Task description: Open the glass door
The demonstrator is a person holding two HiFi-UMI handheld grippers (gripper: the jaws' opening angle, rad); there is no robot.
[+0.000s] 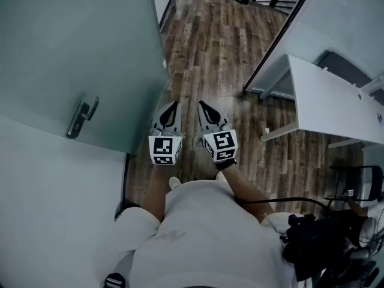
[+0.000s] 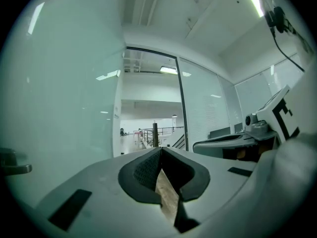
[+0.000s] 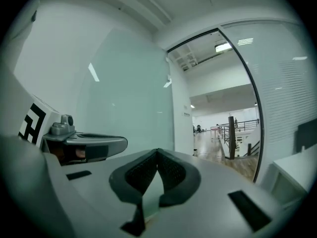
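Nearest, held level side by side before the body: left gripper (image 1: 174, 105) and right gripper (image 1: 201, 104), each pressed together on nothing, touching neither the glass door (image 1: 66, 47) nor its handle (image 1: 82, 117). Just left of them, that door standing swung open, handle well apart from both; beyond, wooden floor (image 1: 210, 47) through the doorway, white desk (image 1: 324, 101) to the right. Seemingly done with the opening; from here, risk of the unheld leaf drifting back against a passing gripper, or of clipping the door edge or desk corner in the gap

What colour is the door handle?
The handle is dark grey metal, clearest in the head view.
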